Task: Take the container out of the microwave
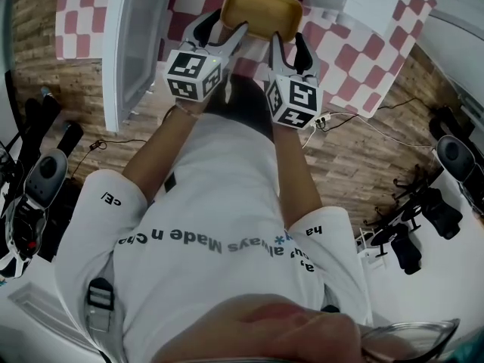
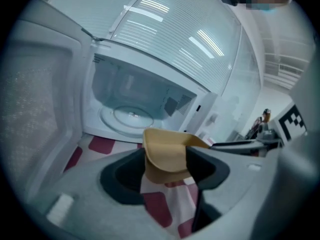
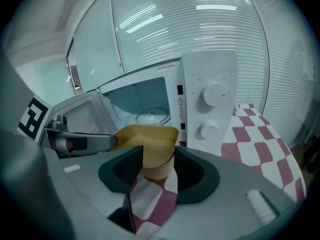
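The left gripper [image 2: 167, 166] at 9 o'clock and right gripper [image 3: 155, 166] at 3 each pinch the yellow container [image 1: 261, 10] by its rim, sharing its weight. It hangs outside the open microwave [image 3: 210, 104] at 12, above the checkered tabletop [image 3: 270, 149].

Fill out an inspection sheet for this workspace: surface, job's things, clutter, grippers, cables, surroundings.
Surface: red-and-white checked cloth under the microwave.
Job's things: yellow container is out of the microwave, held over the cloth; door open; glass turntable bare.
Clutter: nothing seen.
Grippers: left gripper and right gripper each shut on one side of the container.
Cables: thin cables trail over the wooden floor.
Surroundings: dark camera gear on stands at both sides; slatted wall behind the microwave.
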A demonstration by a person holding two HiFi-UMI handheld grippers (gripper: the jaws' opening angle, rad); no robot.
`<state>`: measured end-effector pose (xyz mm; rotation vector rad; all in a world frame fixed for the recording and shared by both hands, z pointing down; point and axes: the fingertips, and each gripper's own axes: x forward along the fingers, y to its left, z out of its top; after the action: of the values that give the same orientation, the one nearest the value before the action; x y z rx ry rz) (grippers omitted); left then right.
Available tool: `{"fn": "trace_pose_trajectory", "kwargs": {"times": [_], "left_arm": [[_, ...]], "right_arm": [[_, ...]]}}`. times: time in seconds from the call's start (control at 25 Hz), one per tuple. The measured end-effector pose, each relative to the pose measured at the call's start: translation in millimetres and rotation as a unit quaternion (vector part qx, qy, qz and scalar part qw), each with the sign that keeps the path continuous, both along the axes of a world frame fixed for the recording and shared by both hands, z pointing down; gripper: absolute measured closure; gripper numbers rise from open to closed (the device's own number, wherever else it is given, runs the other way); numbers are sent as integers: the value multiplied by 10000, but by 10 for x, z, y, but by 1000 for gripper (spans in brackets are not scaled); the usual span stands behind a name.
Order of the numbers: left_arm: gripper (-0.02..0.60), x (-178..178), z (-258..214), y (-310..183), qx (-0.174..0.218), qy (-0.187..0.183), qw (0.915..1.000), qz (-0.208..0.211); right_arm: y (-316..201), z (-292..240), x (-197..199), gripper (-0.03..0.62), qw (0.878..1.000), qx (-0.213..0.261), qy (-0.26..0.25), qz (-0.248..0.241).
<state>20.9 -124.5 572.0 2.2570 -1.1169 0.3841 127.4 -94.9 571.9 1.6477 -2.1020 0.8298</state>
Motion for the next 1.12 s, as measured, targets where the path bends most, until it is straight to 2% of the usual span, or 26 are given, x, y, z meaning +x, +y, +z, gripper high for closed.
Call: {"fn": "trace_pose_trajectory", "kwargs": {"times": [0.68,1.12], "left_arm": [[324,923,324,441,-275,-37,9965,783],[324,1322,559,522,-271,-78,9948,983]], "right_arm": [[431,305,916,404,9975,-292,210,612],[460,583,1328,402,9960,-289,270,806]]}}
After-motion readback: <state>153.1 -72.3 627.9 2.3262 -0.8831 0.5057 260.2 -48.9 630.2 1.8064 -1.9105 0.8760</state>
